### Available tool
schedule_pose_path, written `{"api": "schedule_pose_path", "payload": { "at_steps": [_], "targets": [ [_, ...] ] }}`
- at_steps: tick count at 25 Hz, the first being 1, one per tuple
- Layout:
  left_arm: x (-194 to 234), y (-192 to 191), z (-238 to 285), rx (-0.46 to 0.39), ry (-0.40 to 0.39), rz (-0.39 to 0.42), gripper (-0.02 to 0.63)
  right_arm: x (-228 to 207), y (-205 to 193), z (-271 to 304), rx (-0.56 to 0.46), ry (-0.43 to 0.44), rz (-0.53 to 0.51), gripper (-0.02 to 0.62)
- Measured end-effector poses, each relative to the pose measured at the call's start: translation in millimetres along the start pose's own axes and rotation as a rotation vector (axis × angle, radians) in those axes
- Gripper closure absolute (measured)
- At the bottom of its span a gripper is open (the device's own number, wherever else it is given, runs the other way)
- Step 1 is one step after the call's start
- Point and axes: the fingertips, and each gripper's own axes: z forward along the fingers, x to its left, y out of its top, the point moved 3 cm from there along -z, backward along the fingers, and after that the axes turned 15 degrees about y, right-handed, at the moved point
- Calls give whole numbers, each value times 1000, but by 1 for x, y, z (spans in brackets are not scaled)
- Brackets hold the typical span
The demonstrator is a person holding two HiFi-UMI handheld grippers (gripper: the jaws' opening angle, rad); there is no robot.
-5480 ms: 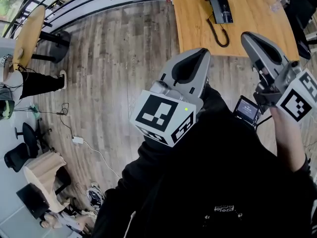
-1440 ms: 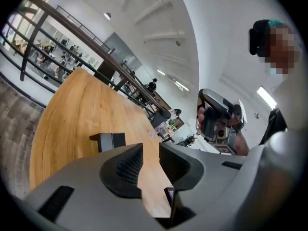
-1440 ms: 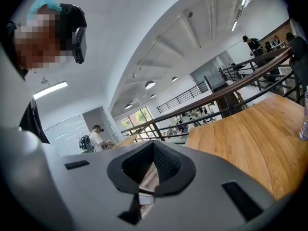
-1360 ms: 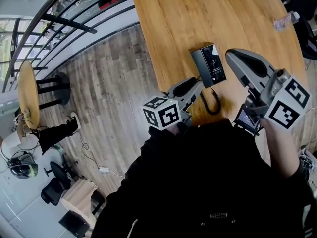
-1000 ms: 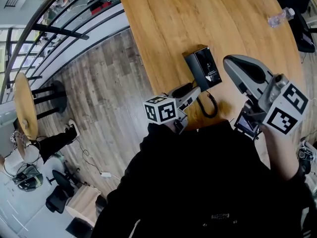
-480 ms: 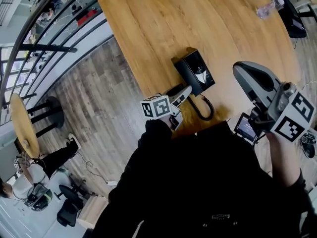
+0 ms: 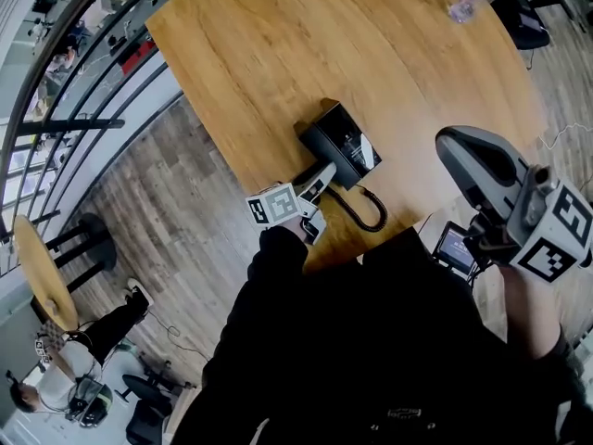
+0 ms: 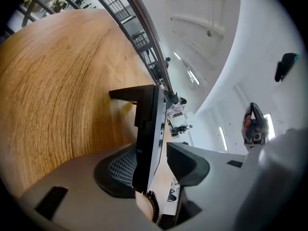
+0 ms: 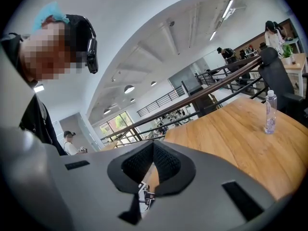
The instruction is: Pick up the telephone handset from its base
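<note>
Left gripper (image 7: 321,174): jaws wide apart after just opening, and nothing is gripped. In the left gripper view (image 8: 153,165) the telephone (image 8: 147,129) shows as a black slab seen edge-on between the pads. It sits close against the pad on the frame's left, with a clear gap to the pad on the right. Contact on the left side cannot be confirmed.

Handset (image 7: 321,144) lies seated on its base (image 7: 359,148) at centre frame of the head view, along the base's lower-left side, at the jaw tips. Coiled cord (image 7: 367,213) loops from the telephone's near end toward the table edge, and also shows low between the jaws (image 8: 154,210).

Table (image 7: 278,44): light wood, filling the upper half of the head view, with the telephone near its lower edge. Water bottle (image 7: 466,1) lies at the upper right of the frame, well apart from the telephone. It stands upright in the right gripper view (image 9: 270,112).

Right gripper (image 7: 448,145): at the frame's right, over the table's edge and well apart from the telephone. Its jaw tips meet (image 9: 153,146) and hold nothing.
</note>
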Motion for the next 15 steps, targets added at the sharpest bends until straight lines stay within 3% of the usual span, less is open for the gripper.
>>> {"api": "schedule_pose_path", "payload": {
  "at_steps": [7,15],
  "targets": [
    [5,6,9,-36,-58,-23,417,-4,3,-25,-25,-44,3,578],
    [11,7,15,-65,-72,-56,440,1,-1,-34,5,-73,-35,578]
  ]
}}
